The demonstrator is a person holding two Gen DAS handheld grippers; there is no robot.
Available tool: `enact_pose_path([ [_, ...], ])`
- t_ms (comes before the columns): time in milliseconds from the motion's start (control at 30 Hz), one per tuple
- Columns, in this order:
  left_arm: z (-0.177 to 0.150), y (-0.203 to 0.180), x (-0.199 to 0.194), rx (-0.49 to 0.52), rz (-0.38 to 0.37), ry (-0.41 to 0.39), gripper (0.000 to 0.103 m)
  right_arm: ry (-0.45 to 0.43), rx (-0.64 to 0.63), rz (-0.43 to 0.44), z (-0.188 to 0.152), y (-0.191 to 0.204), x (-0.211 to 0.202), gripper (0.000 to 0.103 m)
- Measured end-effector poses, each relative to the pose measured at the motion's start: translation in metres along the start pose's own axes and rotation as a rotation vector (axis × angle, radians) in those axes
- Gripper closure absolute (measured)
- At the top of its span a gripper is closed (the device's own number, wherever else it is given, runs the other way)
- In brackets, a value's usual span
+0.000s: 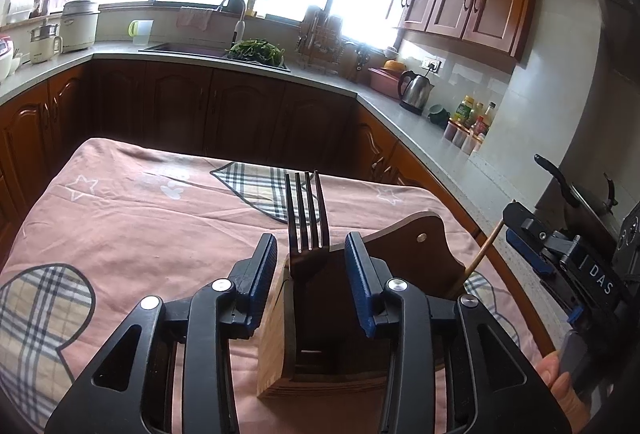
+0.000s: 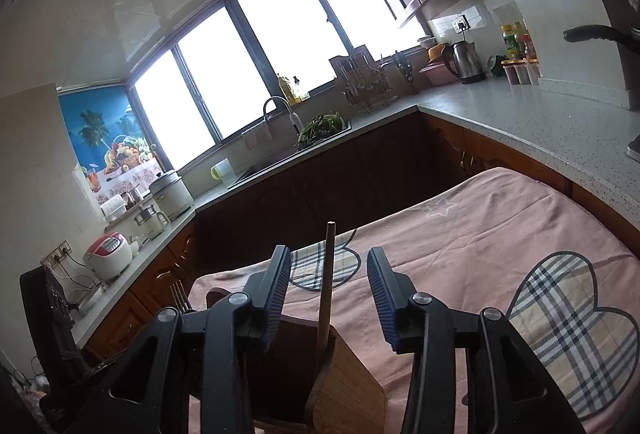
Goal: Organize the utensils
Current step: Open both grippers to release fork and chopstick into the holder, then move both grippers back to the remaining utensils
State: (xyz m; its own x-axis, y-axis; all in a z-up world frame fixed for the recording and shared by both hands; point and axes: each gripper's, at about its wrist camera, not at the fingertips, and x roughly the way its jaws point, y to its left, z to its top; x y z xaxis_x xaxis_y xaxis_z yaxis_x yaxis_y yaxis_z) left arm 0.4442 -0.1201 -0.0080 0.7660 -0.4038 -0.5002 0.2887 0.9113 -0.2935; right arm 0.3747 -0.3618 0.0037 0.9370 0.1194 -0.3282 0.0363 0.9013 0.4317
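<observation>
A fork (image 1: 306,218) is stood upright, tines up, in a wooden holder (image 1: 280,346) on the pink cloth (image 1: 140,214), between the spread, untouching fingers of the left gripper (image 1: 310,252), while a wooden stick (image 2: 326,286) is leaned near-upright between the spread fingers of the right gripper (image 2: 329,284).

A pink cloth (image 1: 160,218) with checked hearts and white stars covers the table. Behind it runs a grey counter (image 1: 404,118) over brown cupboards. A sink (image 1: 184,48) sits under the bright windows, with green leaves (image 1: 256,52) beside it. A shiny kettle (image 1: 416,92) stands near some bottles (image 1: 474,116). A big pot (image 1: 80,26) sits far left.
</observation>
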Motion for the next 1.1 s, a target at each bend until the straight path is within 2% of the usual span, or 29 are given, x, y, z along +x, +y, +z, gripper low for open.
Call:
enact_pose_path([
  [33, -0.001, 0.000, -0.002, -0.001, 0.001, -0.001, 0.059, 0.000, 0.003, 0.001, 0.000, 0.000, -0.002, 0.054],
  [67, -0.001, 0.000, -0.005, -0.003, 0.004, -0.001, 0.052, 0.004, 0.008, 0.003, 0.000, 0.000, -0.004, 0.049],
  [100, -0.002, 0.000, -0.008, -0.004, 0.005, 0.000, 0.046, 0.006, 0.015, 0.010, 0.001, -0.001, -0.007, 0.039],
  [133, -0.002, 0.001, -0.012, -0.006, 0.003, 0.000, 0.043, 0.008, 0.023, 0.015, 0.001, -0.002, -0.010, 0.034],
  [167, -0.003, 0.002, -0.016, -0.010, 0.003, 0.001, 0.033, 0.008, 0.031, 0.021, 0.001, -0.002, -0.013, 0.023],
  [200, -0.004, 0.003, -0.021, -0.013, 0.008, 0.001, 0.020, 0.007, 0.038, 0.026, 0.000, -0.003, -0.017, 0.013],
  [267, -0.008, 0.005, -0.033, -0.017, 0.029, -0.006, 0.008, 0.004, 0.058, 0.036, -0.001, -0.005, -0.027, 0.003],
  [367, -0.018, 0.011, -0.051, -0.026, 0.024, -0.008, 0.007, 0.017, 0.076, 0.049, -0.005, -0.007, -0.042, 0.002],
  [700, -0.065, 0.025, -0.103, -0.072, 0.030, 0.056, 0.007, 0.076, 0.104, 0.033, -0.034, -0.016, -0.099, 0.002],
  [1100, -0.116, 0.024, -0.146, -0.061, 0.041, 0.118, 0.007, 0.161, 0.112, -0.017, -0.079, -0.028, -0.159, 0.003],
])
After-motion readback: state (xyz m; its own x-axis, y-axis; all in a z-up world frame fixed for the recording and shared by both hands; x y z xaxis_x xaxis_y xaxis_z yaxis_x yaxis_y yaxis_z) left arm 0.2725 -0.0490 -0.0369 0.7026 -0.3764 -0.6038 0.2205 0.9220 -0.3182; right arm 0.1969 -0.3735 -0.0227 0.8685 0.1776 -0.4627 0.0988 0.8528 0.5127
